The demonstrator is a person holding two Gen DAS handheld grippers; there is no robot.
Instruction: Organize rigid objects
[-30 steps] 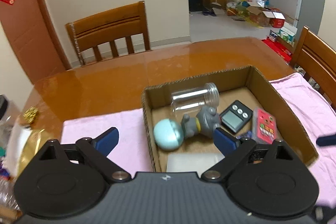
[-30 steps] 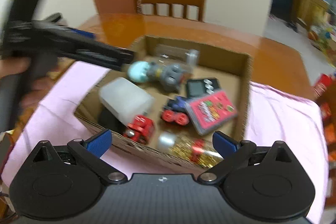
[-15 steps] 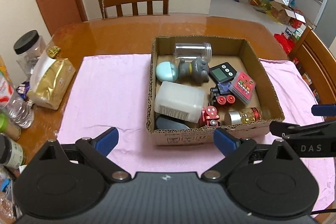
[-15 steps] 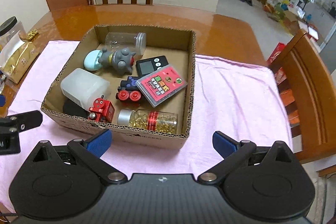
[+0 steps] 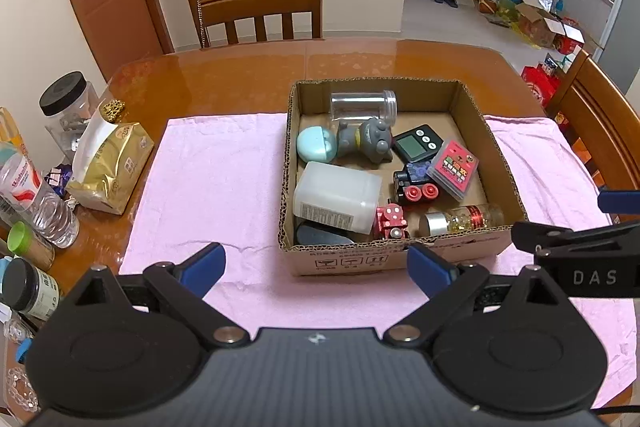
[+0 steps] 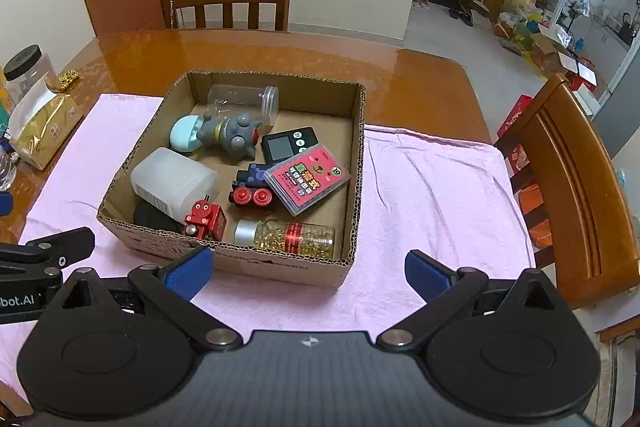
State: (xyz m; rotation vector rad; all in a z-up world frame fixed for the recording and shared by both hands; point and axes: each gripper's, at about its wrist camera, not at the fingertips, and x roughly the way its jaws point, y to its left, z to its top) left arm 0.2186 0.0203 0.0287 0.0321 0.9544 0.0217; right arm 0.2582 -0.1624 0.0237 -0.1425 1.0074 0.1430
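Rigid objects fill the cardboard box (image 5: 394, 261) on the pink cloth (image 5: 216, 179) that covers the tabletop (image 5: 240, 67), and your two grippers hover just short of the box's near wall. Your left gripper (image 5: 316, 265) has its jaws spread wide and empty; your right gripper (image 6: 308, 273) is the same. Against the near wall lie the red robot toy (image 6: 202, 219) and the gold capsule bottle (image 6: 290, 233), side by side. Behind them sit the white plastic container (image 6: 174, 183), the toy train (image 6: 252, 189) and the pink card case (image 6: 306, 179), which rests partly on the train. Reach low and your fingers will likely catch the near wall and drag the box across the cloth. Lift the train first and the card case will probably slide off. The bottle is round and may roll from a careless pinch.
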